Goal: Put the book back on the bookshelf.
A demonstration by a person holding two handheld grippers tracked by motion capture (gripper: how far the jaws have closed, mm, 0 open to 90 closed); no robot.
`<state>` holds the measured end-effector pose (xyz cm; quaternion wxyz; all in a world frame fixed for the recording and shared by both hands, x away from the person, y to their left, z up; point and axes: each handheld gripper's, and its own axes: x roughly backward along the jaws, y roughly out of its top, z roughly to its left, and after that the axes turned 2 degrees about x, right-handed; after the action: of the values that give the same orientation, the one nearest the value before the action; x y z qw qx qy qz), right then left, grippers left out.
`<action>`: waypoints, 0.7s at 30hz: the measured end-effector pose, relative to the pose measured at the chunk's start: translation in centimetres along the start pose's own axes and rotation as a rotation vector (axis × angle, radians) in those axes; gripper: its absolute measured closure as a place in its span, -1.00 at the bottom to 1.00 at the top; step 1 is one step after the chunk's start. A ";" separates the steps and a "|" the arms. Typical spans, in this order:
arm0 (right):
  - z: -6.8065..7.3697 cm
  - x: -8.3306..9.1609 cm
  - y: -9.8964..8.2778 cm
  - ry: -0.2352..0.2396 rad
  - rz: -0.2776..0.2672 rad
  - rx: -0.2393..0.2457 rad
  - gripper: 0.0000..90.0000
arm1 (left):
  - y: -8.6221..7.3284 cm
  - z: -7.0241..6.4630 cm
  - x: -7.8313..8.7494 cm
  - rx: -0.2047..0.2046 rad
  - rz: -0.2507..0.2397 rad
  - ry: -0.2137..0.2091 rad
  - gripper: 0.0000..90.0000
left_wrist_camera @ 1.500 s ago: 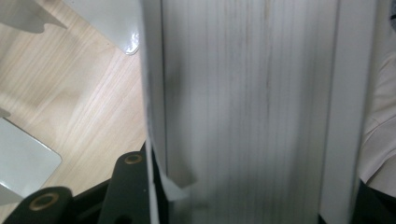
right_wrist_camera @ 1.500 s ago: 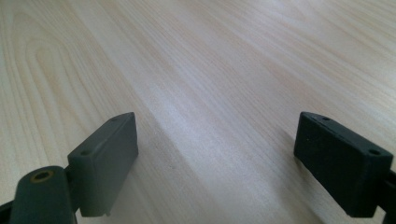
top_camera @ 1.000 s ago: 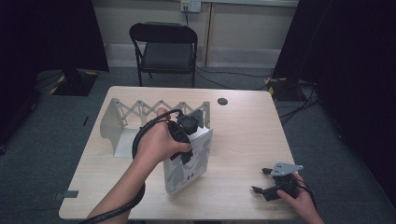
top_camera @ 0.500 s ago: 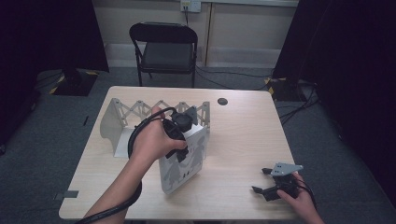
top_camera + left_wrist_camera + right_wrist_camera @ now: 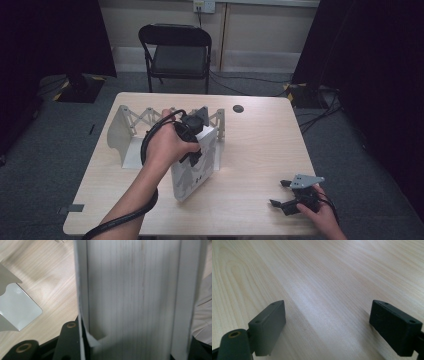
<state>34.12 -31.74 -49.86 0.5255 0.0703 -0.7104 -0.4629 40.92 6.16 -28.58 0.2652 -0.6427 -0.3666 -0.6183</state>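
Fingers of the left gripper (image 5: 192,142) clamp the white book (image 5: 196,167) at centre frame, tilting it upright on the table (image 5: 250,150), probably toward the rack (image 5: 131,131) at its left. Left gripper view: page edges (image 5: 135,297) run between its fingers. Right gripper view: the right gripper (image 5: 328,322) rests wide open and empty.

We've carried the white book (image 5: 194,167) a bit away from the desk's (image 5: 260,150) front edge, toward the white folding rack (image 5: 131,131). Our left hand-held gripper (image 5: 192,142), clamped on the book's top edge, went with it and now sits closer to the rack's zigzag back rail. The book's lower corner has pulled back from the desk's front edge. The cable loop at our left wrist has shifted along, now lying nearer the rack.
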 end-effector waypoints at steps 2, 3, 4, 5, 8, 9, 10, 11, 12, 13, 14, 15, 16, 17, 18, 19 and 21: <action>0.0 0.0 0.0 0.000 0.000 0.000 -0.71 | 0.2 0.0 0.0 0.000 -0.001 0.002 0.18; 0.0 0.0 0.0 0.000 0.000 0.001 -0.71 | 0.2 0.1 0.0 0.003 -0.001 -0.003 0.18; 0.0 0.0 0.0 0.000 0.000 0.001 -0.71 | 0.2 0.1 0.0 0.003 -0.001 -0.003 0.18; 0.0 0.0 0.0 0.000 0.000 0.001 -0.71 | 0.3 0.2 0.0 0.012 -0.005 -0.007 0.18; 0.0 0.0 0.0 0.000 0.000 0.001 -0.71 | 0.6 0.3 0.0 0.027 -0.010 -0.008 0.18; 0.0 0.0 0.0 0.000 0.000 0.000 -0.71 | 0.6 0.3 0.0 0.032 -0.008 -0.007 0.18; 0.0 0.0 0.0 0.000 0.000 0.001 -0.71 | 0.7 0.3 0.0 0.050 -0.007 -0.008 0.18; 0.0 0.0 0.0 0.000 0.000 0.001 -0.71 | 0.8 0.2 0.0 0.053 -0.007 -0.006 0.18; 0.0 0.0 0.0 0.000 0.000 0.001 -0.71 | 0.9 0.2 0.0 0.056 -0.009 0.001 0.18; 0.0 0.0 0.0 0.000 0.000 0.001 -0.71 | 0.9 0.2 0.0 0.055 -0.009 0.007 0.18; 0.0 0.0 0.0 0.000 0.000 0.000 -0.71 | 1.0 0.3 0.0 0.060 -0.010 0.006 0.18; 0.0 0.0 0.0 0.000 0.000 0.001 -0.71 | 1.1 0.3 0.0 0.063 -0.009 0.005 0.18; 0.0 0.0 0.0 0.000 0.000 0.001 -0.71 | 1.2 0.4 0.0 0.066 -0.010 0.001 0.18; 0.0 0.0 0.0 0.000 0.000 0.000 -0.71 | 1.3 0.5 0.0 0.069 -0.008 0.000 0.18; 0.0 0.0 0.0 0.000 0.000 0.001 -0.71 | 1.4 0.5 0.0 0.074 -0.010 -0.002 0.18; 0.0 0.0 0.0 0.000 0.000 0.001 -0.71 | 1.5 0.6 0.0 0.069 -0.010 0.000 0.18; 0.0 0.0 0.0 0.000 0.000 0.001 -0.71 | 1.6 0.6 0.0 0.082 -0.012 -0.002 0.18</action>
<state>34.13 -31.74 -49.86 0.5256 0.0704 -0.7106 -0.4625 42.58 5.65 -28.47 0.2873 -0.6295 -0.3958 -0.6037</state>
